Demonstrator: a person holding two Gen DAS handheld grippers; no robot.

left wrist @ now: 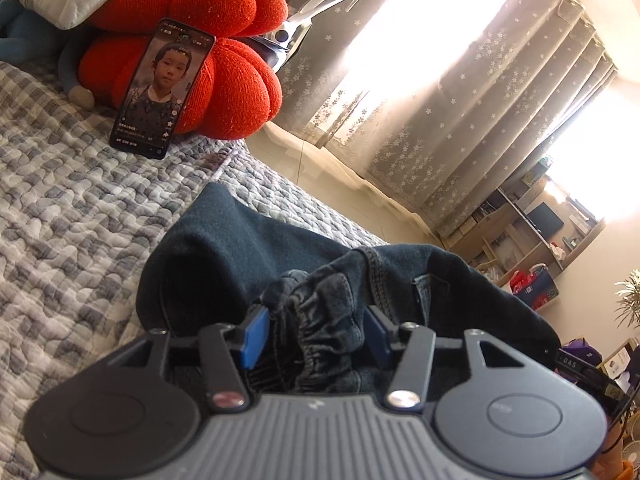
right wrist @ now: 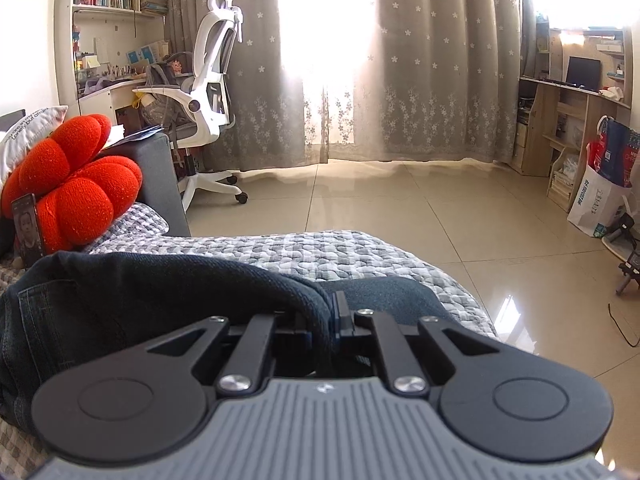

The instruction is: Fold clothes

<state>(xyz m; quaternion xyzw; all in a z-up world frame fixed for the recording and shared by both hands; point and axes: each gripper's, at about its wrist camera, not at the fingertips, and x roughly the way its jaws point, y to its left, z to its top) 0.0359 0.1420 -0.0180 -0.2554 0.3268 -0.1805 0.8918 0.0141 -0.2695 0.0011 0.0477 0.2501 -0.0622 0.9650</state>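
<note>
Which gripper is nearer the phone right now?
Left, by the look of it. From the left gripper, the phone leans on the red cushion just ahead across the quilt. From the right gripper, it sits far off to the side.

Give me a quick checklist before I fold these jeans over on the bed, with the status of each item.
1. Right gripper clamped on the jeans: ok.
2. Left gripper gripping the elastic waistband: not ok, pads stand apart with bunched fabric between them.
3. Jeans lying flat: not ok, humped and creased.
4. Phone away from the jeans, leaning on the red cushion: ok.
5. Bare quilt beside the jeans: ok.
</note>
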